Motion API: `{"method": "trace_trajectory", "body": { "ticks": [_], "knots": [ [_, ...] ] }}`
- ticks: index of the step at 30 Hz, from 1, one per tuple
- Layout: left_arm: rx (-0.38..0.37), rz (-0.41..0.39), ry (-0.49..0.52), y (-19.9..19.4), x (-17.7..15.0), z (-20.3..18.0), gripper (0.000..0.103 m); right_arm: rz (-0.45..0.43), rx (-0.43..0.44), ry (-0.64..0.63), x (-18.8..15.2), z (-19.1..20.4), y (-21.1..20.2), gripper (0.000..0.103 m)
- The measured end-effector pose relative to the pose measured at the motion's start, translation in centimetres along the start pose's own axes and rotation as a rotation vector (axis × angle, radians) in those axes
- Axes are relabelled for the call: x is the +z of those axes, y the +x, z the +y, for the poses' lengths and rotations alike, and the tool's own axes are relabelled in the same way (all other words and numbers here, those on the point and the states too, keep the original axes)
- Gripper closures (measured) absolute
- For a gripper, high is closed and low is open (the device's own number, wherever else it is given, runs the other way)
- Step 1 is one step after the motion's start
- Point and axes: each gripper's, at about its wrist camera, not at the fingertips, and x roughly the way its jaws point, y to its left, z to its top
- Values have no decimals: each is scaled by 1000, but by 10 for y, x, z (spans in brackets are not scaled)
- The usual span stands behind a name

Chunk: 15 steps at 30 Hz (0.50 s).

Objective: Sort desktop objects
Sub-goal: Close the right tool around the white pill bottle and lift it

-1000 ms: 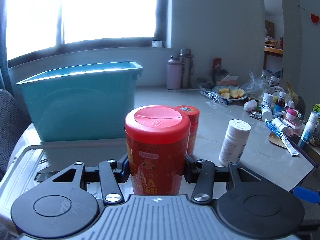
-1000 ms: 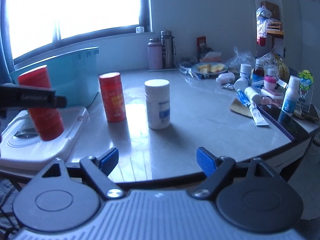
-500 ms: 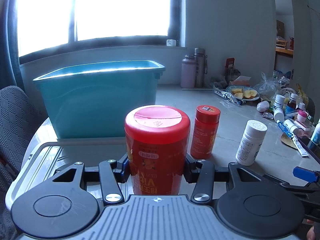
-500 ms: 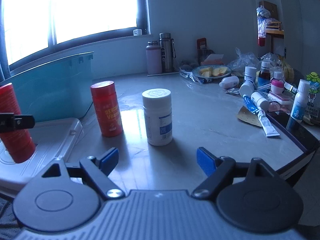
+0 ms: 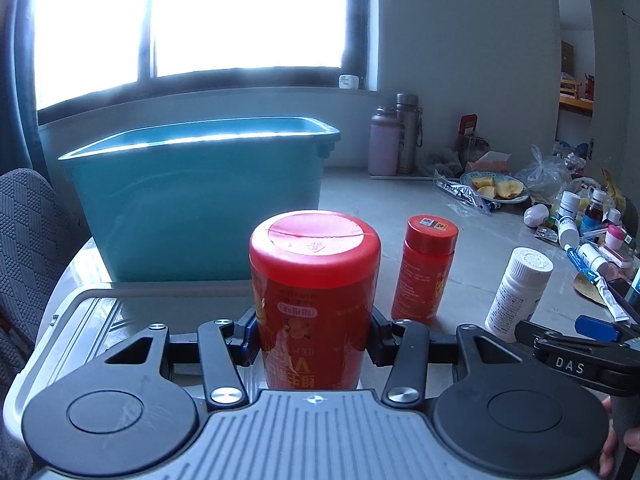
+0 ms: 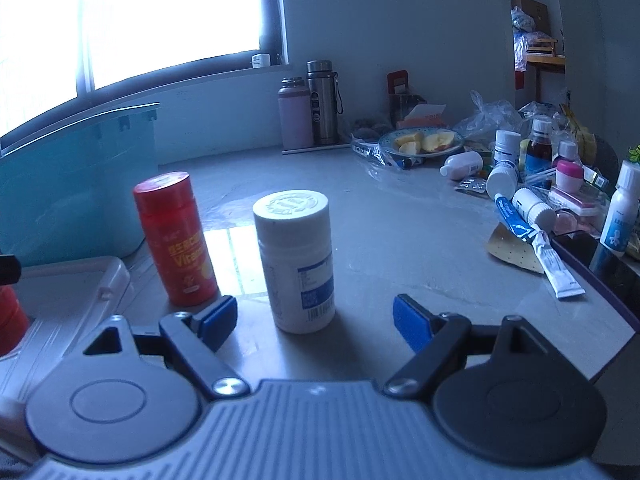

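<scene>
Right hand-held gripper [image 6: 314, 320]: blue pads spread wide, nothing between them. White pill bottle [image 6: 294, 260] stands upright on the bench [image 6: 400, 248] straight ahead, centred on the gap but just beyond the pad tips; pads not touching it. Long axis vertical, so the spread jaws already bracket its width from either side. Slim red vitamin bottle [image 6: 176, 240] stands upright ahead and to the left of the left pad, close beside the white bottle, apart from it.

Left hand-held gripper [image 5: 314, 340]: pinching the wide red canister [image 5: 314, 300] at mid-body, canister upright, label reading upside down. Teal bin [image 5: 200, 200] lies directly beyond the canister, open top, its near wall facing the gripper. A pale lid or tray [image 5: 80, 320] sits under and ahead of this gripper; whether the canister rests on it or is lifted, cannot tell.

Judgement: the right gripper is plainly the nearer one to the white bottle; the left is occupied. The relation that matters is depth only: bottle dead ahead, no lateral offset visible. Risk: the left pad passes near the slim red bottle on closing in.

Clutter of tubes and small bottles [image 6: 532, 200] lies far right, well apart.
</scene>
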Motion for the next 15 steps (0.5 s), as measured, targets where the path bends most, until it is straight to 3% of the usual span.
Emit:
{"method": "trace_trajectory", "body": {
  "ticks": [13,15],
  "knots": [
    [-11,-9,-19,19,13,2,53,18,-6,9,13,1,56,18],
    [-6,-10,-24,21,15,4,53,23,-4,-29,14,5,58,47]
  ]
}}
